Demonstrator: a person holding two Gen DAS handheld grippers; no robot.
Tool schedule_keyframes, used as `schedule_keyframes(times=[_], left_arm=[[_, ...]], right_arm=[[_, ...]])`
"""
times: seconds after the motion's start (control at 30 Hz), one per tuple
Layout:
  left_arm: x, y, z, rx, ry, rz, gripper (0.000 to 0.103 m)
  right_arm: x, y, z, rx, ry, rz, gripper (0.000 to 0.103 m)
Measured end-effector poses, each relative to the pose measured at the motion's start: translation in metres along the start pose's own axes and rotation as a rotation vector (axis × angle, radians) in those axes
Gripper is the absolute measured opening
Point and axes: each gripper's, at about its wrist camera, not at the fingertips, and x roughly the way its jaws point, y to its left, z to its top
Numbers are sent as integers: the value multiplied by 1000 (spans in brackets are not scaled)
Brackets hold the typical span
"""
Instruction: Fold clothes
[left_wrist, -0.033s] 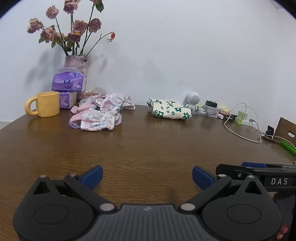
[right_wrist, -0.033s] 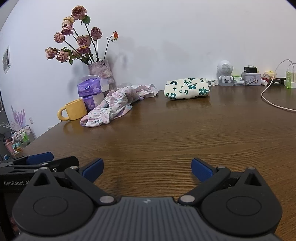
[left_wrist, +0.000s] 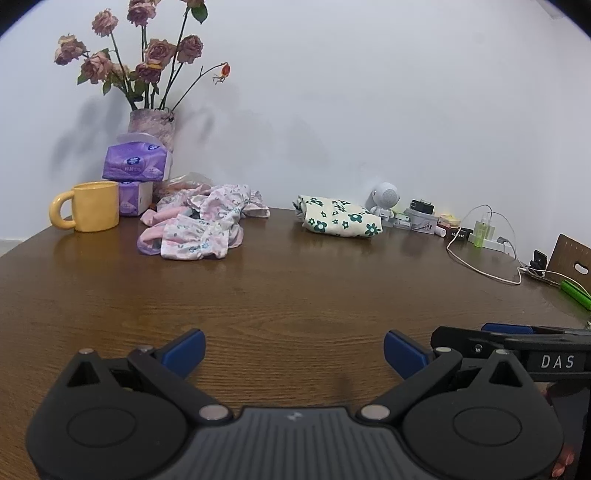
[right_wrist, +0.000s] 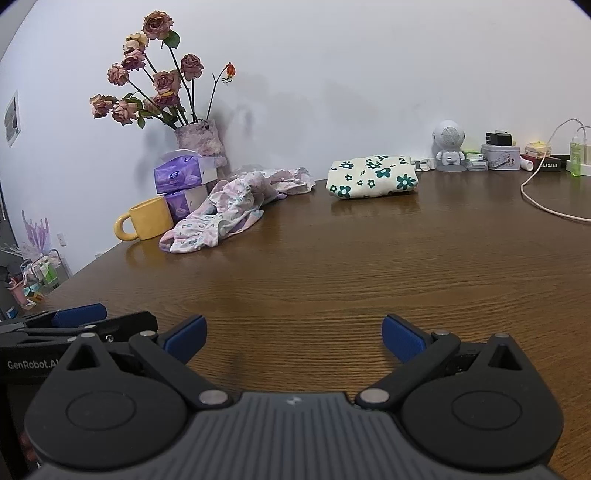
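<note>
Far back on the brown wood-grain desk (left_wrist: 295, 302), a crumpled pink garment (left_wrist: 199, 229) is seen beside a folded floral one (left_wrist: 340, 220), near the white wall. Both left tongs (left_wrist: 294, 349) and right tongs (right_wrist: 293, 338) are held agape, empty.

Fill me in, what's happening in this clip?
Clothes-folding session, nothing in hand yet. A person holds the left tool and right tool side by side low over the wooden table, both open and empty. A crumpled pink floral garment lies unfolded at the far left beside a yellow mug. A cream garment with green flowers sits already folded near the wall. Likely next: reach for the pink pile.
</note>
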Motion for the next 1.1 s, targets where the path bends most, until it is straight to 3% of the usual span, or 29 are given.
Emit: schedule_keyframes(times=[0.17,0.43,1.1], left_arm=[[0,2,1,-13,1,-4,103],[2,1,-3,-15,3,-6,103],[2,1,-3,-16,8,-13,103]], right_arm=[[-2,13,0,1,-4,3,103],[-4,-9,1,6,-1,21,103],[-1,4,2,20,10,-4,103]])
